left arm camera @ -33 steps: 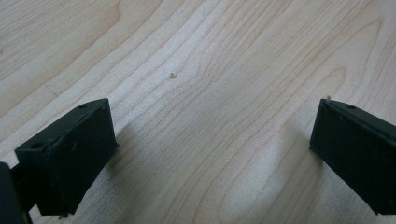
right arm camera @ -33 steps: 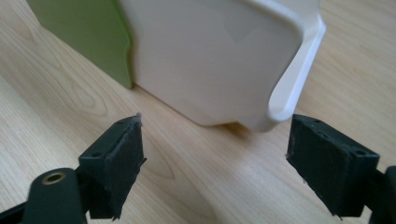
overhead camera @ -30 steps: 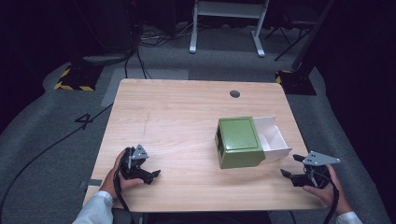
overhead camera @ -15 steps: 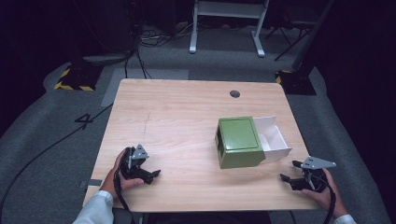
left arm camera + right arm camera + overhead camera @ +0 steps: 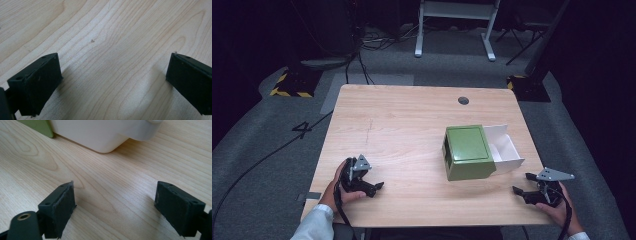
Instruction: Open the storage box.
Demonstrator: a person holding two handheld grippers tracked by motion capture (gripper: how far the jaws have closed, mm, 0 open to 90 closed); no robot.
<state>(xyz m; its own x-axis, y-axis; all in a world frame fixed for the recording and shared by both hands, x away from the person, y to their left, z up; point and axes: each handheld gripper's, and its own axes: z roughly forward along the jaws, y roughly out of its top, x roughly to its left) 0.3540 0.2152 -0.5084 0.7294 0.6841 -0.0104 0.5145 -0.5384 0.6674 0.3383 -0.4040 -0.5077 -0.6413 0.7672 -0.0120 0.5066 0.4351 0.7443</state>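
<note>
Fingers (image 5: 35, 85) of the left gripper (image 5: 371, 184) stood wide apart in the left gripper view, with nothing between them but bare wood grain and a tiny dark speck (image 5: 92, 40) on the table (image 5: 402, 125). In the high view that gripper rested at the near left part of the table, held in the person's left hand (image 5: 343, 186), a white sleeve (image 5: 314, 226) showing at the bottom edge.

The right gripper (image 5: 523, 189) sat at the near right corner of the table, gripped by the right hand (image 5: 557, 206), its grey three-cornered plate (image 5: 554, 175) on top. Its fingers (image 5: 58, 210) were also spread open and empty — only wood lay between them. Ahead of them, in the right gripper view, rose the rounded corner of a white drawer (image 5: 105, 133) with a sliver of green box (image 5: 37, 125) beside it.

From above, the green box (image 5: 468, 152) stood right of the table's centre, and the white drawer (image 5: 504, 149) was pulled out of its right side — apart from both grippers, nearer the right one. A dark round hole (image 5: 463, 100) marked the far part of the table.
</note>
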